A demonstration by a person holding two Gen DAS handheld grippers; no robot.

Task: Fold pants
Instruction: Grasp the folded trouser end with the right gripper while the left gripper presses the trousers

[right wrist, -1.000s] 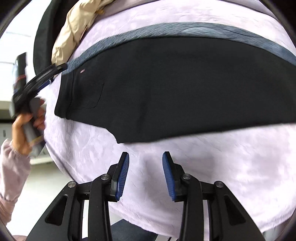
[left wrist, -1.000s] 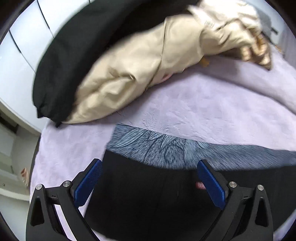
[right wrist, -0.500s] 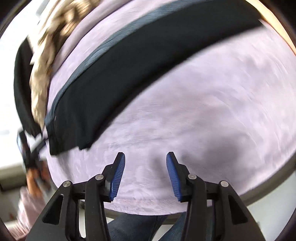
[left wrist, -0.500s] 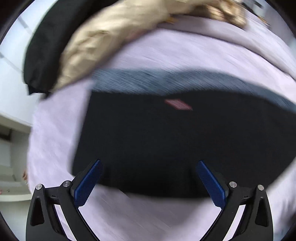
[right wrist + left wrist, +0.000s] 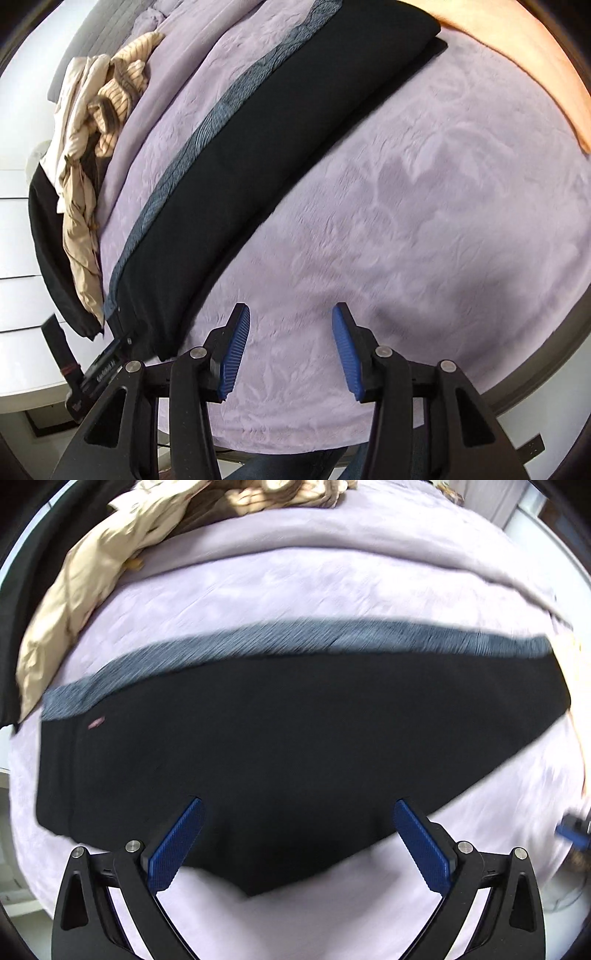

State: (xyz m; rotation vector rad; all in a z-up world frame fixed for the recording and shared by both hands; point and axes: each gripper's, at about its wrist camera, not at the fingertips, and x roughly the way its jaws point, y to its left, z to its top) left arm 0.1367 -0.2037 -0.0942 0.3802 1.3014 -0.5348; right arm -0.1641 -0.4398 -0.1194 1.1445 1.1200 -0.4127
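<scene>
On the left side, I see my left gripper (image 5: 297, 834) with its jaws spread wide and empty. It has pulled back from the waist end of the black pants (image 5: 280, 746) and now hovers over their near edge, so the whole garment shows from that wrist. The pants lie flat in a long strip on the lilac bedspread (image 5: 295, 587), one leg over the other, with a grey patterned strip (image 5: 332, 637) along the far edge. I judge the lengthwise fold done and the crosswise fold next.

Moving right, my right gripper (image 5: 290, 350) has swung away from the pants (image 5: 266, 155) and hangs over bare bedspread (image 5: 424, 221); its jaws have just been opening and stand partly apart with nothing between them.

Open room lies on the near side of the pants. The far left holds a pile of beige clothes (image 5: 85, 576) near the waist end. The bed edge (image 5: 535, 369) runs close below the right gripper.
</scene>
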